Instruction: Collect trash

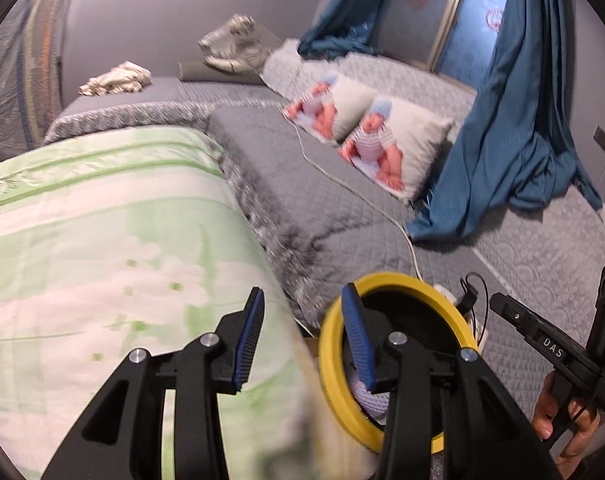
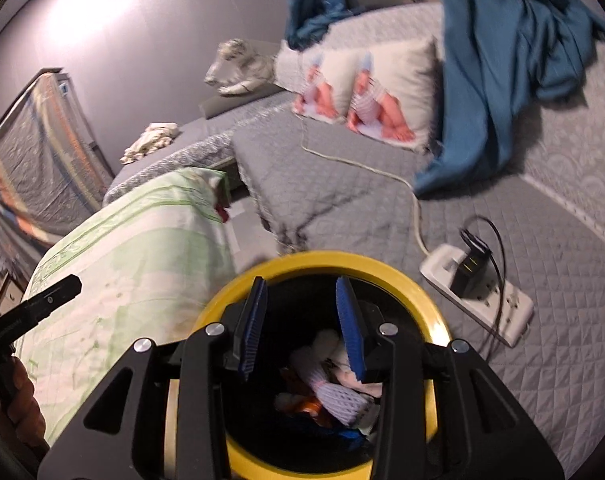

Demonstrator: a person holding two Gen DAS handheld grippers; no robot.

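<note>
Right now the right tool hangs over the yellow-rimmed bin, fingers apart and empty. Trash lies inside. Beside it, the left tool is spread wide too.

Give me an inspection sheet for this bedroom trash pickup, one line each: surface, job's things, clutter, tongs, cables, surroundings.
Surface: grey quilted bedding, with a green floral quilt beside it.
Job's things: yellow-rimmed bin with a black inside, holding white foam netting and other scraps.
Clutter: crumpled cream cloth and a silvery bundle on the far bedding.
Tongs: right tongs open above the bin's mouth, holding nothing; left tongs open, empty, over the quilt edge and bin rim.
Cables: white power strip with a black charger plugged in; its white cord runs across the bedding.
Surroundings: two baby-print pillows, teal curtains, window, grey wall.
</note>
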